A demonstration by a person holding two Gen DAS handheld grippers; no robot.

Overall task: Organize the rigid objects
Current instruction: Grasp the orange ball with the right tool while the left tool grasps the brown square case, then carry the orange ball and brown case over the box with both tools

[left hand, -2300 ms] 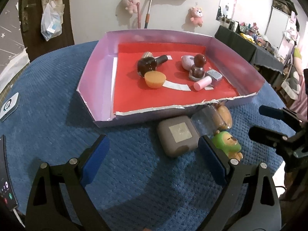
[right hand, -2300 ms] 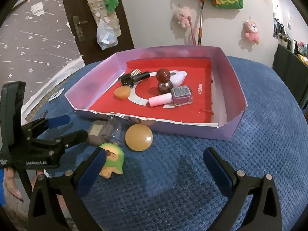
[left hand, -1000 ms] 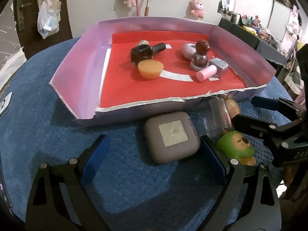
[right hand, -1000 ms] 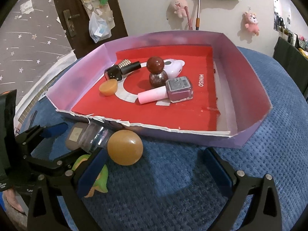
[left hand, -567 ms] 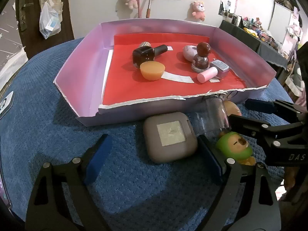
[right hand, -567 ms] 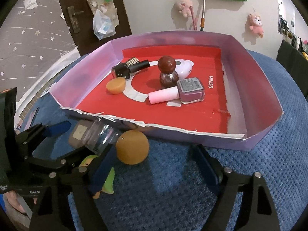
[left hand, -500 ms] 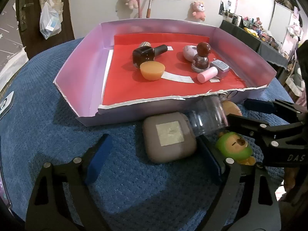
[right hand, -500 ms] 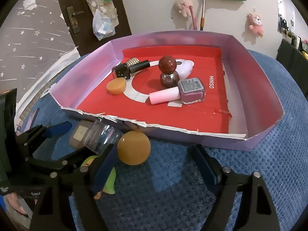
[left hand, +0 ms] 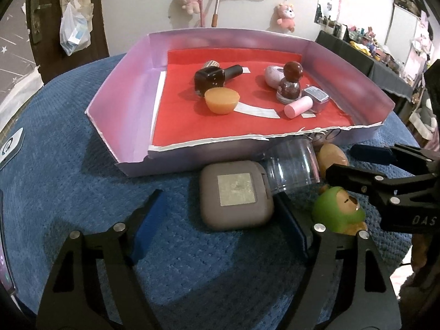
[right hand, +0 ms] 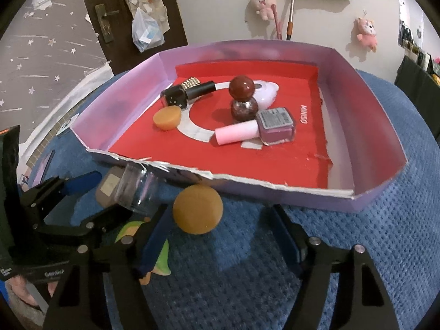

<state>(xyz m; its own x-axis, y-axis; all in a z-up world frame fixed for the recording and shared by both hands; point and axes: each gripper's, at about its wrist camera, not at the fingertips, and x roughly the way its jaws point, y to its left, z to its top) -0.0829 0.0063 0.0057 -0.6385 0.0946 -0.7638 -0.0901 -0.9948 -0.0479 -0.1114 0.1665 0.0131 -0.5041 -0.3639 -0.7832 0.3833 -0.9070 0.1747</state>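
Note:
A grey square case point(left hand: 236, 192) lies on the blue cloth between the jaws of my left gripper point(left hand: 220, 222). Those jaws are closing; the right pad is near the case's edge and the left pad stands well clear. An orange ball point(right hand: 198, 209) sits between the jaws of my right gripper point(right hand: 220, 236), which are also closing. The ball is close to the left pad and far from the right one. A clear jar point(left hand: 291, 170) lies on its side against the case. A green toy figure point(left hand: 338, 214) stands beside it.
The purple tray point(left hand: 123, 93) with a red floor holds nail polish bottles point(right hand: 275, 126) and an orange half dome point(right hand: 167, 118). Its torn front wall is just behind the loose objects. A device point(left hand: 11, 145) lies at the cloth's left edge.
Both grippers' jaws have narrowed around the case and the ball. The clear jar has tipped and shifted left against the grey case. The right gripper has come a little closer to the ball.

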